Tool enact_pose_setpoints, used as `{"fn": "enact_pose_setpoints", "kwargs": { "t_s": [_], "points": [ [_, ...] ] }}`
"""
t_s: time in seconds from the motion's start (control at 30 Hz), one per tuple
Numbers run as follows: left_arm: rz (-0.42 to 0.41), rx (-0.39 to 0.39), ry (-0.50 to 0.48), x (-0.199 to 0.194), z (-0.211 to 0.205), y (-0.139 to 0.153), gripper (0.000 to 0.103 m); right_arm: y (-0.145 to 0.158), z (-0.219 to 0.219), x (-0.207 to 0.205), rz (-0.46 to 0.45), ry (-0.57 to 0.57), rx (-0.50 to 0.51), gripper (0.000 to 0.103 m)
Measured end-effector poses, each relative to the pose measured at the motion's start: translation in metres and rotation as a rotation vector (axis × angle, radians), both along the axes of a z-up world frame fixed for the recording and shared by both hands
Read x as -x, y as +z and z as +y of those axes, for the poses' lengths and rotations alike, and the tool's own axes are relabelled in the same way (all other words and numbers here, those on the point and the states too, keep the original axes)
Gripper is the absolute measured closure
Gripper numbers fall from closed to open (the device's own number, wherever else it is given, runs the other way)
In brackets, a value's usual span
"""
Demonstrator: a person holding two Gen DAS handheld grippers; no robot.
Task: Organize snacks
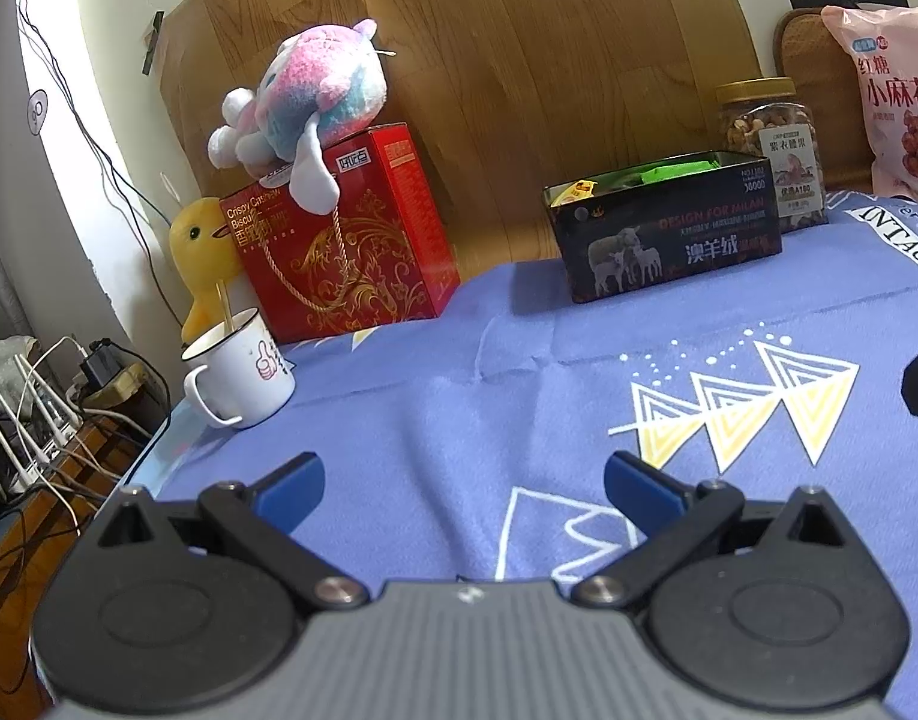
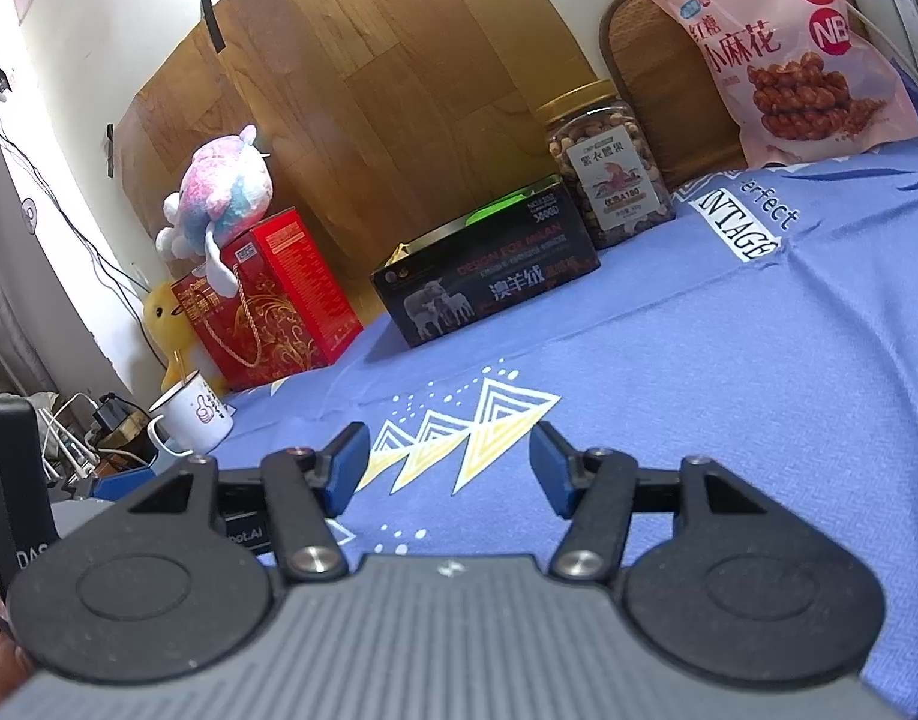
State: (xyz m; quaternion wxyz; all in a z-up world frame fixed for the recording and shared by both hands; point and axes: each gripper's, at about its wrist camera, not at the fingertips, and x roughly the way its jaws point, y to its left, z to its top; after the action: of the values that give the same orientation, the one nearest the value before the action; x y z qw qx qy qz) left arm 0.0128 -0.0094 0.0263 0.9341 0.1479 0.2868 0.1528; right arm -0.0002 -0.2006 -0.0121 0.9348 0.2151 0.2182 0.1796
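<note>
Right wrist: empty tongs (image 2: 447,468) agape.

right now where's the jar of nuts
In both wrist views the jar of nuts stands at the far right of the table, just right of the black tin and left of the pink snack bag.
</note>
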Motion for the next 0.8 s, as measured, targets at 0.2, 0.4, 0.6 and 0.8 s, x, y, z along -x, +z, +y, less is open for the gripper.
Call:
{"fn": "enact_pose_setpoints", "kwargs": {
  "t_s": [0.2, 0.4, 0.6, 0.8],
  "points": [
    [0.000, -0.006, 0.002, -0.0003, 0.0008, -0.0020, 0.000, 0.0000, 0.0001, 0.0003, 0.001, -0.004, -0.002, 0.041],
    [0.000, -0.009, 0.000, -0.0009, 0.0012, -0.0027, 0.000, -0.0003, -0.0005, 0.0007, 0.003, -0.006, -0.004, 0.041],
    [0.002, -0.012, -0.001, -0.0010, 0.0012, -0.0031, 0.000, -0.0009, -0.0009, 0.0014, 0.003, -0.013, -0.007, 0.041],
    [0.001, -0.017, -0.004, -0.0015, 0.0016, -0.0029, 0.000, -0.0009, -0.0005, 0.0016, 0.006, -0.013, -0.007, 0.041]
  ]
}}
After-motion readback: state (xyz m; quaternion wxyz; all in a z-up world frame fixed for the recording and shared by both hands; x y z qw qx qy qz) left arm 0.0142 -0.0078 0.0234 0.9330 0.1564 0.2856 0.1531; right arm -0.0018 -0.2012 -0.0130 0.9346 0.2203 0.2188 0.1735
